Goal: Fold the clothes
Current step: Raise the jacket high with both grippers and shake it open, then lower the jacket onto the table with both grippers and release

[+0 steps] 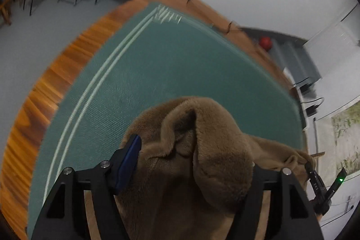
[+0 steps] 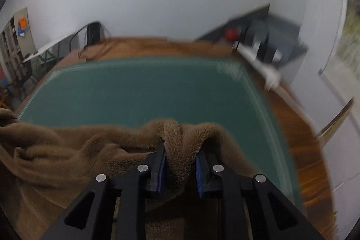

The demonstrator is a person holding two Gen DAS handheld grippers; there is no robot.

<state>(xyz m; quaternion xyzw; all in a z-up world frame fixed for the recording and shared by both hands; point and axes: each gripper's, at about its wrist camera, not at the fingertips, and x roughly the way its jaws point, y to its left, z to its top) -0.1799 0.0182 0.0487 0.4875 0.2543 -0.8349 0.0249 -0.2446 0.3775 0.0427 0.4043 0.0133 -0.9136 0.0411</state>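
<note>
Both my jaws grip one brown fleece garment (image 2: 67,150), lifted over the green mat (image 2: 139,91) that covers the wooden counter (image 1: 56,64). My right gripper (image 2: 181,163) pinches a bunched fold at 6 o'clock in its view, the rest trailing off toward 9 o'clock. My left gripper (image 1: 193,161) is swamped by plush; only one blue pad (image 1: 129,163) shows, pressed against the fleece at 7 o'clock, so it appears clamped on it. I judge this a carry stroke of a fold or a spreading-out; blur suggests motion. Next calls for keeping both held edges level and tension even.
</note>
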